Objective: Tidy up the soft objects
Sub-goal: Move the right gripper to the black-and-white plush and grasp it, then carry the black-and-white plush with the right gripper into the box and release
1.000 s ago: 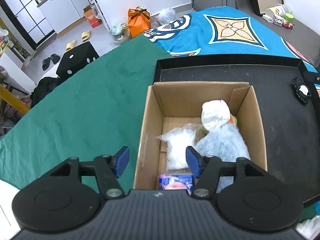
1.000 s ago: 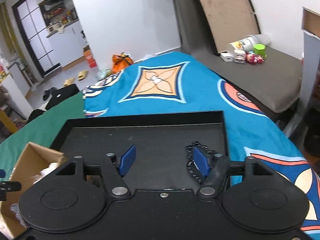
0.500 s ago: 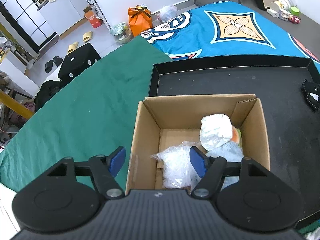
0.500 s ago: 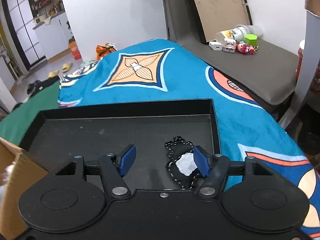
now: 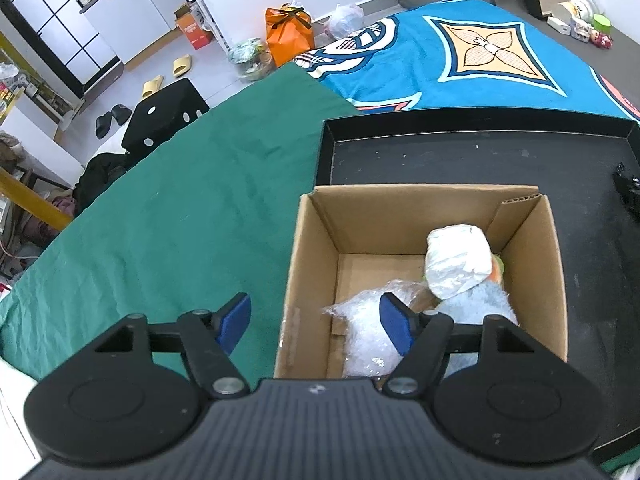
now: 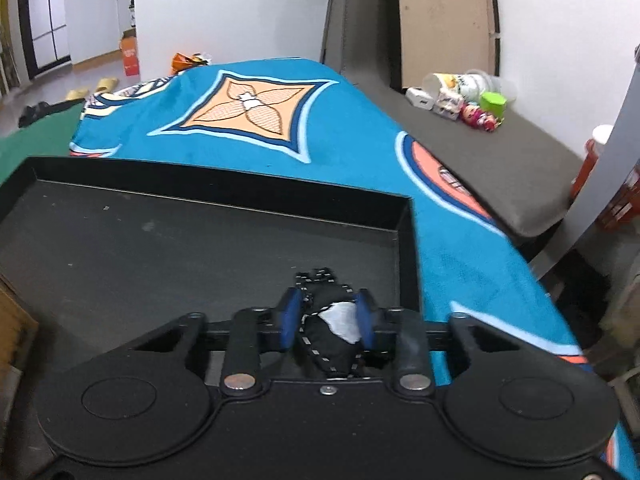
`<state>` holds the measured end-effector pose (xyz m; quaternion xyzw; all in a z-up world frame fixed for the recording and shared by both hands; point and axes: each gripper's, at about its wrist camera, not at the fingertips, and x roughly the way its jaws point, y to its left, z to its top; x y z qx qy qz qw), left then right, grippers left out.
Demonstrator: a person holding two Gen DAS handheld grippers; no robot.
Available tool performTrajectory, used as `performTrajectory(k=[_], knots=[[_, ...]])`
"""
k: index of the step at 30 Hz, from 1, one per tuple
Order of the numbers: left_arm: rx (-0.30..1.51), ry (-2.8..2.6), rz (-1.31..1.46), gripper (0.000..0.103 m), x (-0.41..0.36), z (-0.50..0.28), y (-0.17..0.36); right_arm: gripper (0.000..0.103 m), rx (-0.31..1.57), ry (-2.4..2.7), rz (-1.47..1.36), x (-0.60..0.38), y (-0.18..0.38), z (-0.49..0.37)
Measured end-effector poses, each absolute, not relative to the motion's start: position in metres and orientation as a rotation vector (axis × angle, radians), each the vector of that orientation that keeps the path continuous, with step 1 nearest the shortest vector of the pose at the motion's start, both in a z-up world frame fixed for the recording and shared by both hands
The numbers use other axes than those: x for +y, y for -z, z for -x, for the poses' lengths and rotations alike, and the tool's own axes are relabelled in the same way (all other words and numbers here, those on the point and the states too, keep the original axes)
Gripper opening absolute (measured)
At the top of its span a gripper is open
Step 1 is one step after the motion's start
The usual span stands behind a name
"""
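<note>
In the right wrist view my right gripper point(image 6: 327, 318) is shut on a small black soft toy with a white patch point(image 6: 335, 328), near the right rim of the black tray point(image 6: 200, 240). In the left wrist view my left gripper point(image 5: 314, 320) is open and empty above the near left wall of a cardboard box point(image 5: 316, 240). The box holds a clear plastic bag point(image 5: 366, 332), a white wrapped bundle point(image 5: 458, 264) and a pale blue plush point(image 5: 480, 302). The black toy shows at the right edge point(image 5: 628, 194).
The box stands in the black tray point(image 5: 440, 152), which lies on a green cloth point(image 5: 180, 220) and a blue patterned blanket point(image 6: 248, 112). A grey bench point(image 6: 500, 152) with small toys and cups is at the right. Floor clutter lies beyond the bed.
My right gripper moved forward over the black toy and closed on it. My left gripper drew back from the box and stayed open.
</note>
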<state>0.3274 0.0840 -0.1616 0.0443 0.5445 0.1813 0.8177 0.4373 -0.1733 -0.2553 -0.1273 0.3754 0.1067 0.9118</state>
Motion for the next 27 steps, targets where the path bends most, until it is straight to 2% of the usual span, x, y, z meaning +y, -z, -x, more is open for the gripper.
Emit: performTrajectory(k=[3, 6, 27], knots=[[1.157, -0.386, -0.098, 0.07, 0.086, -0.323, 0.16, 0.02, 0.762, -0.23, 0.291, -0.171, 0.25, -0.433], [1.153, -0.386, -0.096, 0.07, 0.088, -0.317, 0.158, 0.0, 0.766, -0.268, 0.272, -0.168, 0.241, -0.428], [1.154, -0.397, -0.101, 0.07, 0.095, -0.278, 0.153, 0.0, 0.705, -0.516, 0.077, -0.164, 0.171, -0.382]])
